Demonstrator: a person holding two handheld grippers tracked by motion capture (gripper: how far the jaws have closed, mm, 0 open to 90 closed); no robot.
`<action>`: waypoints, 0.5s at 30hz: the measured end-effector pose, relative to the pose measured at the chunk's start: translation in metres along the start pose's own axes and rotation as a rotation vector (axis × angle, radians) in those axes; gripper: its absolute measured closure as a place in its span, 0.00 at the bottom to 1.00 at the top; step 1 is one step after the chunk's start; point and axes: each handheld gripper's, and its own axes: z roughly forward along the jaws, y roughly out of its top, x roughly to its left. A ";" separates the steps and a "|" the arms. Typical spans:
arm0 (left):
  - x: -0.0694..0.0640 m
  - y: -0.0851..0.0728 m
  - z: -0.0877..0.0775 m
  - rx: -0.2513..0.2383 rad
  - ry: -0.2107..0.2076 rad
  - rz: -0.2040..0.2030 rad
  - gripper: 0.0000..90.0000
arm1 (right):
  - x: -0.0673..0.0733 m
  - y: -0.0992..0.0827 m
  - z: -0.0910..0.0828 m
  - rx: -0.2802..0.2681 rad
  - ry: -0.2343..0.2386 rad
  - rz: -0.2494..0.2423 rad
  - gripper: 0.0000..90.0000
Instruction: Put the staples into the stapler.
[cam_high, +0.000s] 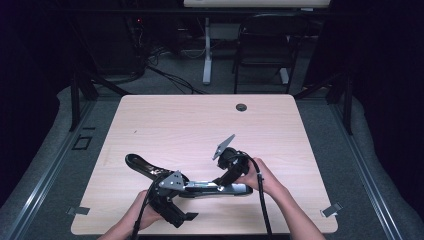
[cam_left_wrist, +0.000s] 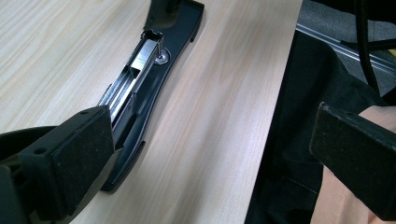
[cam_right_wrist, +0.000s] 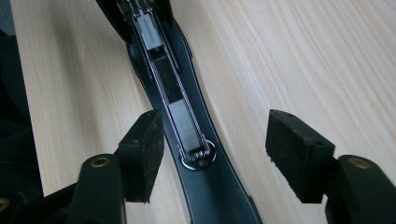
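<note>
A light wooden table (cam_high: 200, 120) with a pale grain is standing on a grey floor, carrying a black stapler (cam_high: 200, 189) near its front edge. The stapler is lying opened out flat, its base resting on the tabletop and its metal staple channel (cam_right_wrist: 175, 107) facing up. A small round grommet (cam_high: 241, 107) is sitting in the table's far edge.

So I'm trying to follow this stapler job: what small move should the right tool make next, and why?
Probably ease the right tool down and close it on the metal staple channel of the opened long black stapler. Its jaws stand apart, straddling the stapler's front end without pressing it, and the channel lies exposed on the light wooden table. The left tool is open too, so nothing steadies the stapler.
</note>
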 end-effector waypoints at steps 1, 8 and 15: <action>0.000 0.000 0.000 0.000 0.000 -0.001 0.00 | 0.001 -0.003 -0.001 -0.006 -0.010 0.010 0.39; 0.002 0.002 -0.002 -0.005 -0.001 -0.001 0.00 | 0.001 -0.033 -0.017 -0.080 -0.071 0.144 0.28; 0.001 0.007 -0.004 -0.007 0.004 0.012 0.00 | 0.011 -0.055 -0.019 -0.060 -0.115 0.199 0.21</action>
